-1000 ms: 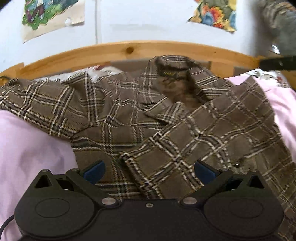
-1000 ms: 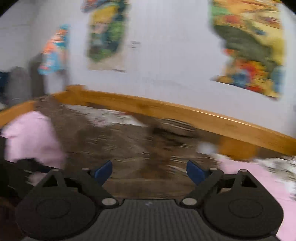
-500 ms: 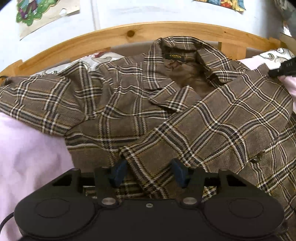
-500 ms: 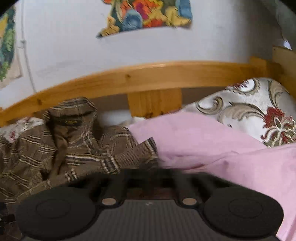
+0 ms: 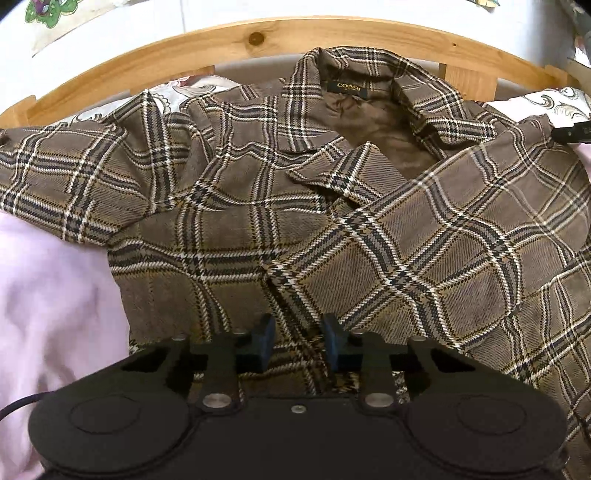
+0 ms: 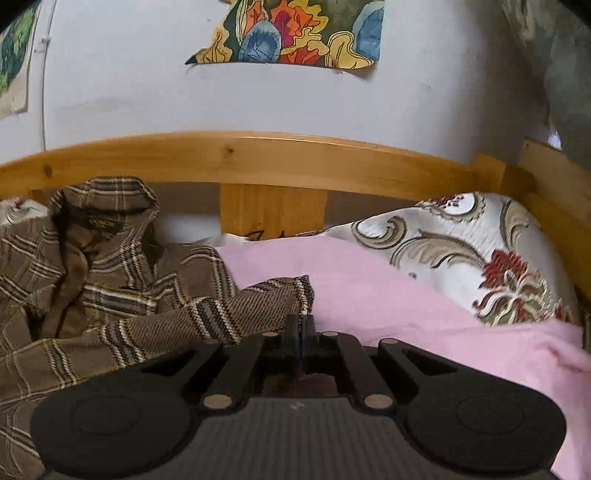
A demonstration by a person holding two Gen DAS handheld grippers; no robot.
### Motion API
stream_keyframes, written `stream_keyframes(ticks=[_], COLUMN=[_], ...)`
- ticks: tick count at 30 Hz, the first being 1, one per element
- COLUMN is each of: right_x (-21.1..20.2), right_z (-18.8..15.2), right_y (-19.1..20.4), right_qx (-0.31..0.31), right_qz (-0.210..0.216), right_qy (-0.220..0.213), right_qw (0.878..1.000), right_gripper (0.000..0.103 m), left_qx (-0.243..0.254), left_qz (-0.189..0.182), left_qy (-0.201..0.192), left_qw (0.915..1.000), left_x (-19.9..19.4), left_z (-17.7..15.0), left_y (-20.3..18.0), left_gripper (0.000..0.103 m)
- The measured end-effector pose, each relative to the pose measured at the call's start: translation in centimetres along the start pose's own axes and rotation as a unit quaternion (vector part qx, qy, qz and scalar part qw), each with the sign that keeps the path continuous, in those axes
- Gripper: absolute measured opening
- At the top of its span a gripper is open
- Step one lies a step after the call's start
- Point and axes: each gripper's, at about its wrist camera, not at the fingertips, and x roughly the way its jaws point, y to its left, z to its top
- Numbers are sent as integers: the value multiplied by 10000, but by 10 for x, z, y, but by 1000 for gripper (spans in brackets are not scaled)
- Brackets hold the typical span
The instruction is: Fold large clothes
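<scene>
Left wrist view: left gripper [image 5: 297, 341] at lower centre, jaws narrowing, blue pads [image 5: 263, 343] either side of a raised front edge of the brown plaid coat [image 5: 369, 240]; fabric lies between the pads, and contact cannot be confirmed. The coat spreads across most of the frame on a pink blanket [image 5: 55, 295], one sleeve running to the left edge, collar and dark label [image 5: 343, 86] at upper centre. Patterned pillow [image 5: 192, 90] shows behind the left shoulder. Wooden bed rail [image 5: 258, 37] arcs across the top; white wall [image 5: 258, 11] beyond. A black tip of the other gripper enters at the right edge, by the coat's right shoulder.

Right wrist view: right gripper [image 6: 301, 325] at lower centre, jaws fully closed, tips at a plaid corner of the coat [image 6: 110, 295]; whether cloth is pinched cannot be told. The coat fills the left half, collar upper left. Pink blanket [image 6: 406, 295] to the right, floral pillow [image 6: 480, 251] behind it. Wooden rail [image 6: 258, 155], then wall with a colourful poster [image 6: 295, 33] at top.
</scene>
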Motion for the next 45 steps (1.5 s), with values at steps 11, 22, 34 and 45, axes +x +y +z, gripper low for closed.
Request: stream_keyframes(ticks=[11, 22, 34, 45], right_x=[-71, -53, -52, -43], right_z=[-43, -91, -92, -92], right_y=[-10, 37, 13, 13], right_qx=[-712, -1888, -1469, -1198], right_qz=[723, 343, 224, 335], right_qy=[-77, 72, 117, 129], right_qw=[9948, 9814, 9888, 9922], right_gripper=[80, 52, 26, 22], left_qx=[-468, -379, -847, -601], left_qz=[-314, -501, -995, -646], left_qy=[11, -165, -92, -272], left_qw=[9984, 9979, 9914, 9957], left_x=[-3, -18, -6, -21], left_z=[-2, -3, -15, 0], left_y=[15, 11, 24, 7], left_gripper=[31, 0, 61, 7])
